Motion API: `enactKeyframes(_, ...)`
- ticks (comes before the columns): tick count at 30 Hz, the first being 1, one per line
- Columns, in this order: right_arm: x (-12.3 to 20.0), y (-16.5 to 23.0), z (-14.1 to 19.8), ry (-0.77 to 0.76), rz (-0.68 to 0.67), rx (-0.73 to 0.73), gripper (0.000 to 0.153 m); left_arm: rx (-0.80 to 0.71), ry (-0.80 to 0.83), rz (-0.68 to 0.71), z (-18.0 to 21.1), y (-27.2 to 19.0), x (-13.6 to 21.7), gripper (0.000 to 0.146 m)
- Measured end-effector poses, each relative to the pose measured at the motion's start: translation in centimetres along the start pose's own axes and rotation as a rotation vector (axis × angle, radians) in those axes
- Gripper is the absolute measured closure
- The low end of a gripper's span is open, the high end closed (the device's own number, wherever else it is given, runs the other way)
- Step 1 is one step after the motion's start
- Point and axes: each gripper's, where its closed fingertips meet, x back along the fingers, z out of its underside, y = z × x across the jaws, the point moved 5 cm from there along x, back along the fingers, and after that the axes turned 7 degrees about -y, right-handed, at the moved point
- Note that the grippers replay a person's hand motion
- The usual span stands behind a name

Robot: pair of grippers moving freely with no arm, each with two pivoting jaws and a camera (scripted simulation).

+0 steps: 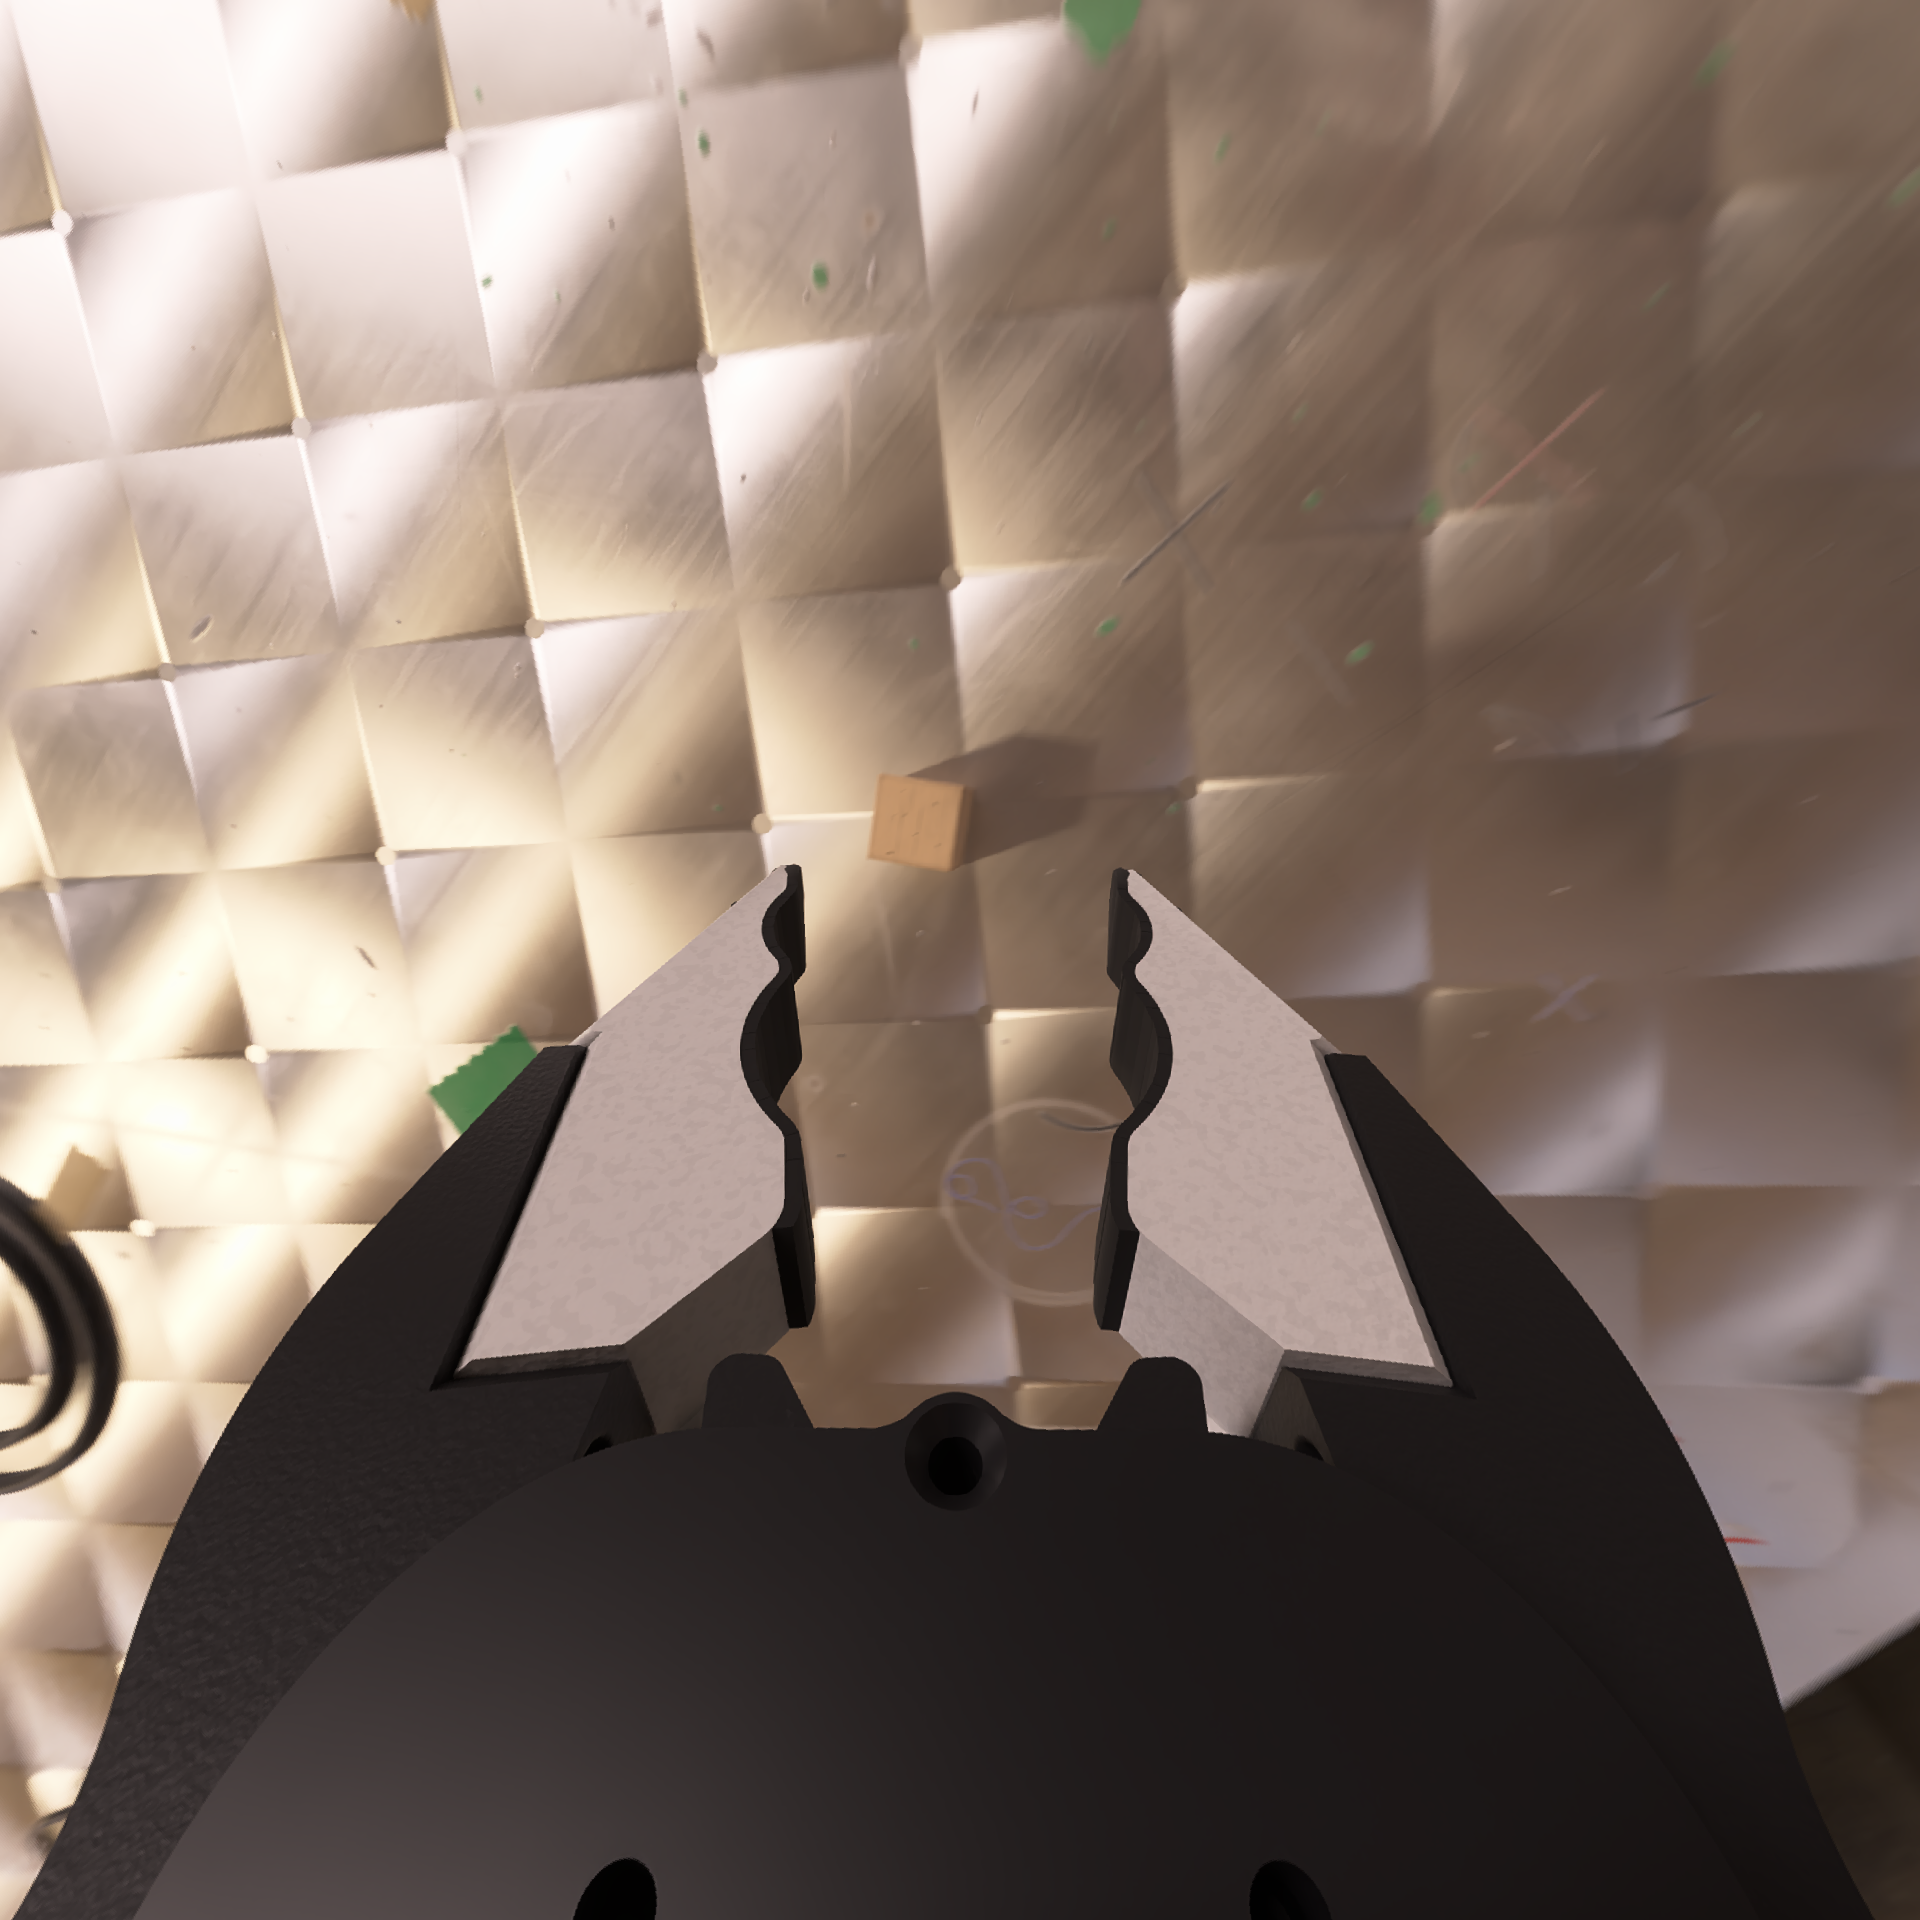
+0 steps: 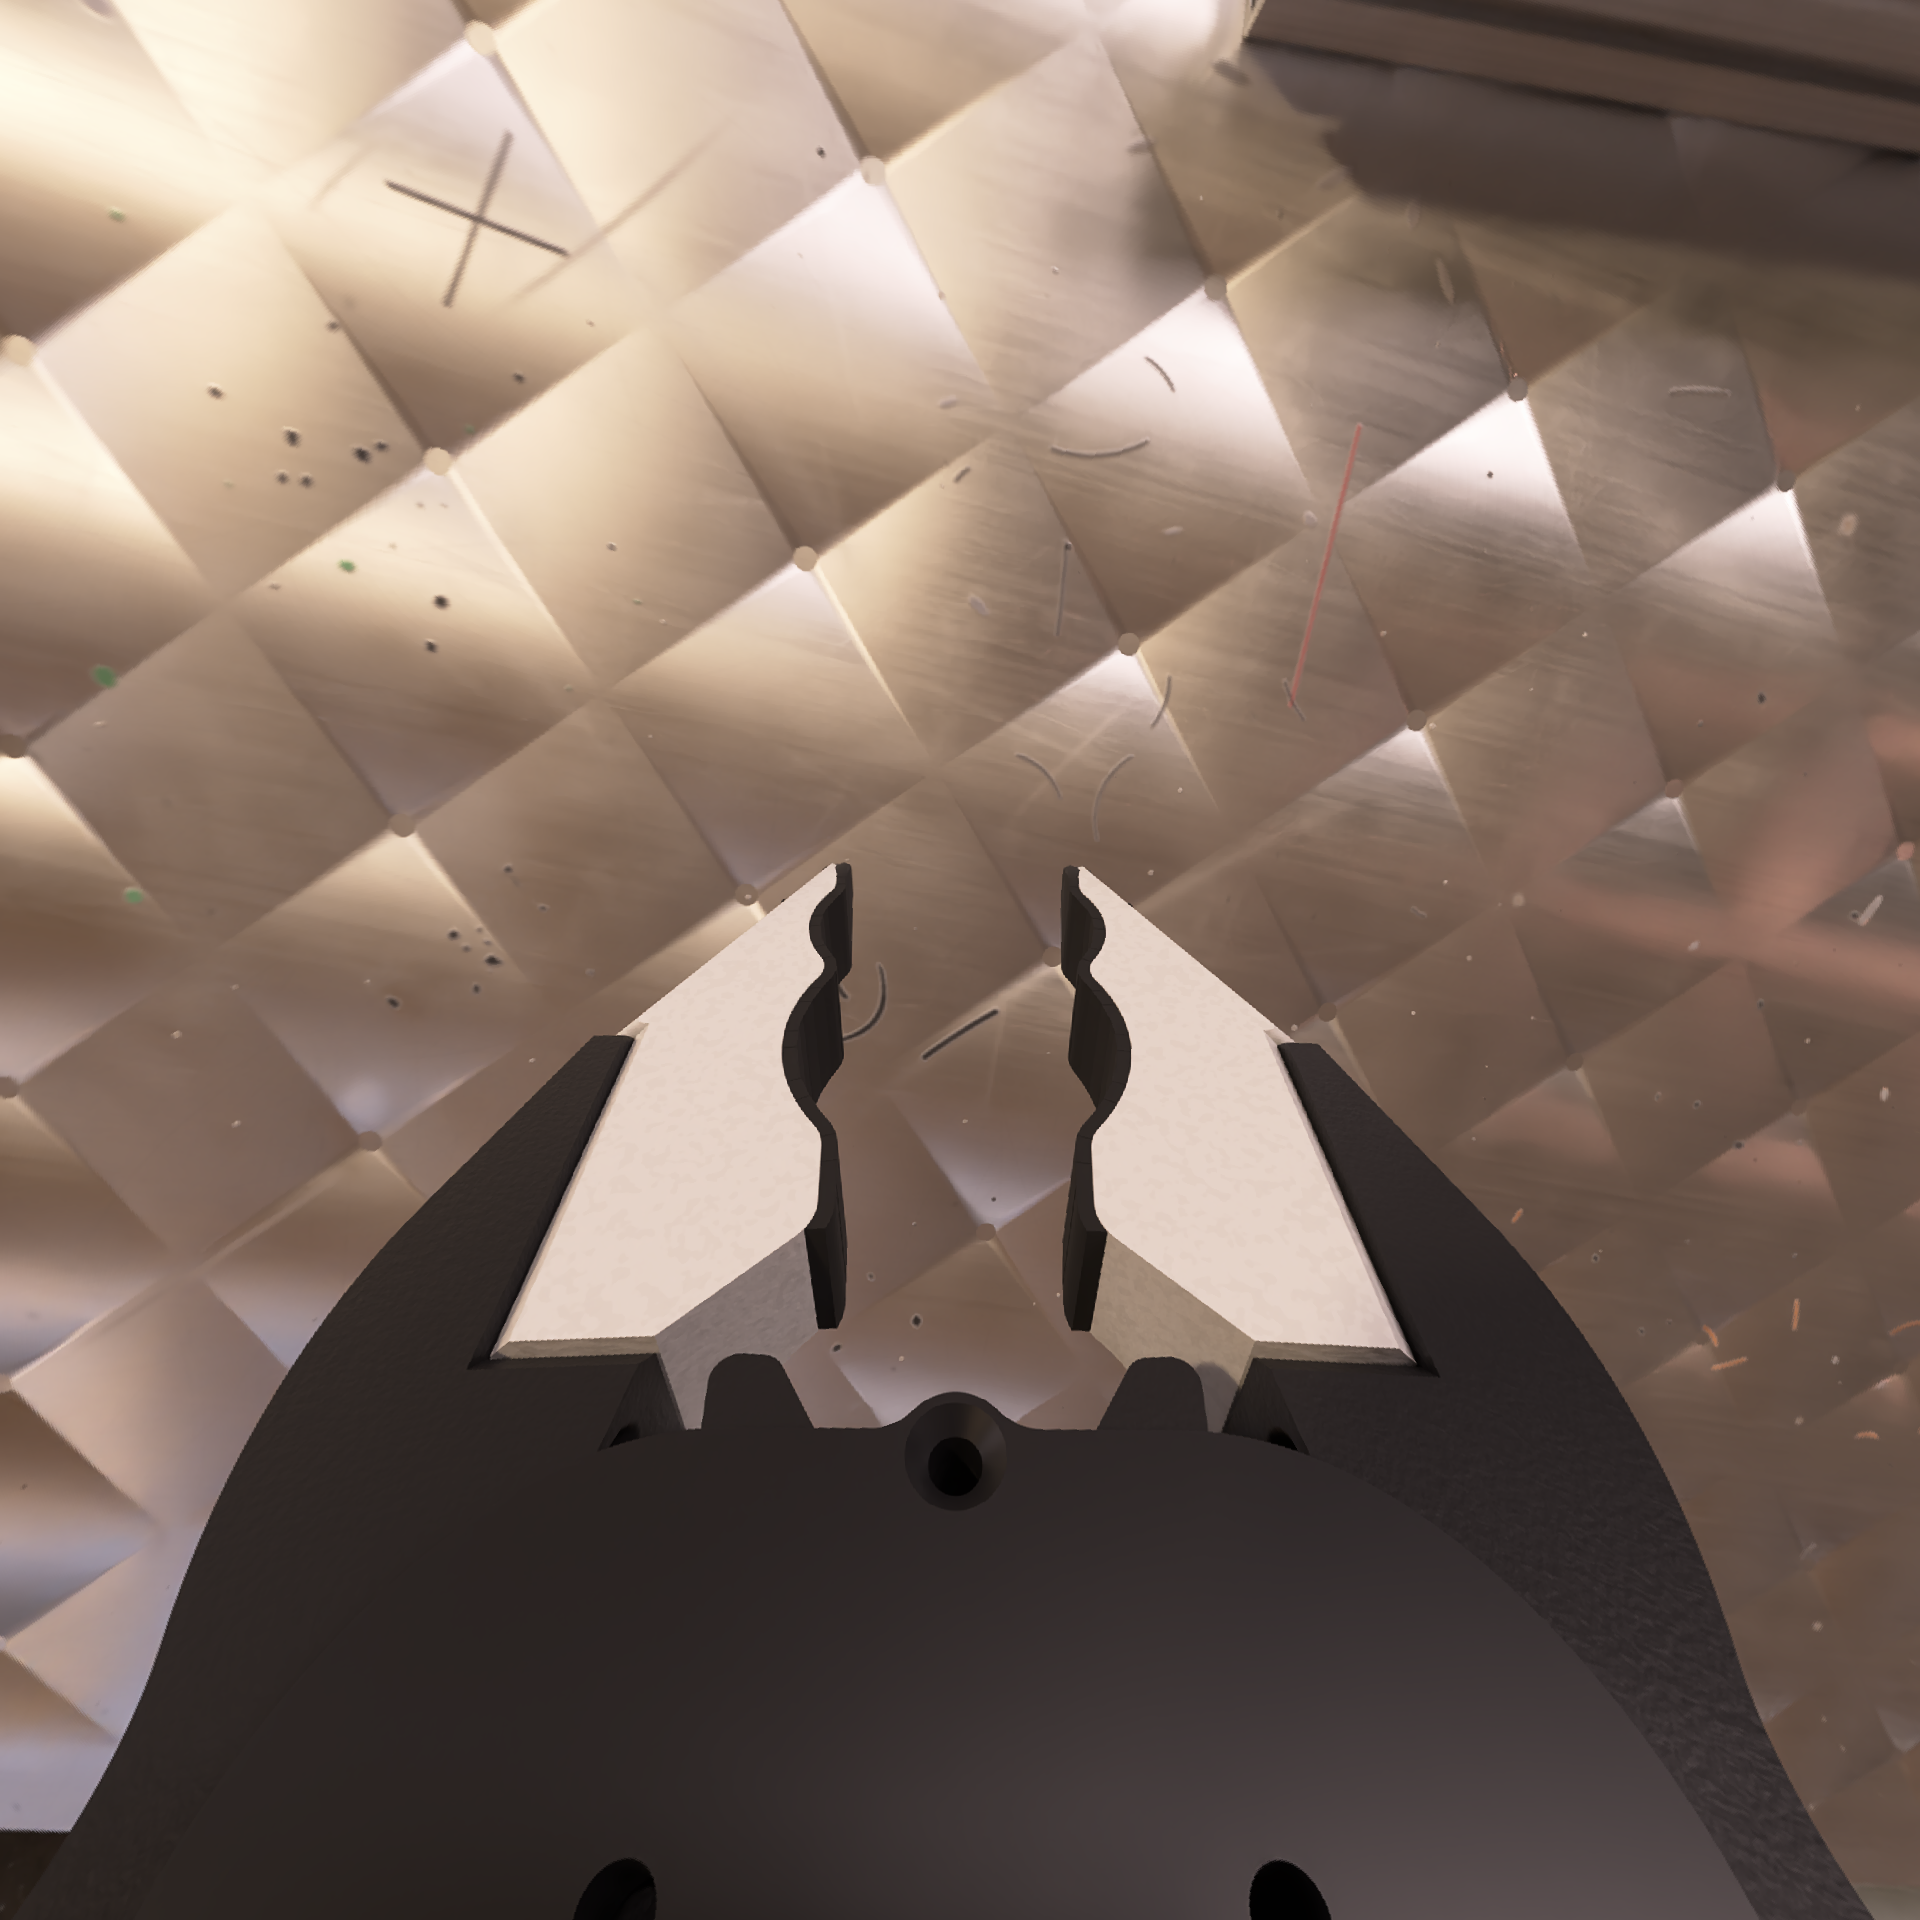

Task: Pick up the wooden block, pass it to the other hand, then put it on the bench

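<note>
1. Hovering left gripper (image 1: 956, 883): jaws spread, nothing between them.
2. Wooden block (image 1: 921, 821) lies on the quilted metal tabletop (image 1: 416, 520), just beyond the fingertips, slightly left.
3. Right gripper (image 2: 956, 878): jaws apart, empty.
4. Far right in its view: blurred edge, possibly the bench (image 2: 1590, 62).

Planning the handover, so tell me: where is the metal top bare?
Bare: ahead of the right tool, up to the drawn cross. Also left of the wooden block. Crowded: the left view's lower-left edge, by the green scrap and black coil.
</note>
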Motion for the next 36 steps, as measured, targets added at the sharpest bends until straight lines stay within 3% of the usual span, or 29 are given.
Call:
enactKeyframes(3, 1.1, 0.2, -0.1, -0.035, -0.016, 0.006, 0.112, -0.107, 0.084, -0.037, 1.3, 0.9, -2.6, 0.086)
enactKeyframes(7, 1.9, 0.3, -0.1, -0.064, -0.048, 0.009, 0.111, -0.141, 0.162, 0.013, 2.3, 0.9, -5.2, 0.084)
enactKeyframes(14, 2.0, 0.0, 0.1, -0.055, -0.056, 0.006, 0.092, -0.177, 0.224, 0.034, 3.0, 0.9, -7.7, 0.085)
enactKeyframes(24, 1.6, 0.3, 0.1, -0.040, -0.069, 0.031, 0.092, -0.133, 0.254, 0.055, 3.1, 1.1, -8.9, 0.118)
enactKeyframes(28, 2.2, 0.2, -0.2, -0.059, -0.048, 0.042, 0.092, -0.140, 0.137, 0.054, 1.6, 0.8, -6.3, 0.118)
enactKeyframes(31, 3.8, 1.4, -1.8, -0.178, -0.058, 0.098, 0.093, -0.112, -0.126, 0.082, -1.4, 0.1, -2.3, 0.118)
enactKeyframes(33, 6.0, 3.6, -3.9, -0.378, -0.094, 0.200, 0.096, -0.096, -0.339, 0.152, -3.7, -1.2, 0.8, 0.118)
enactKeyframes(36, 10.1, 9.5, -6.4, -0.799, -0.198, 0.478, 0.096, -0.123, -0.592, 0.364, -6.5, -4.7, 5.0, 0.118)
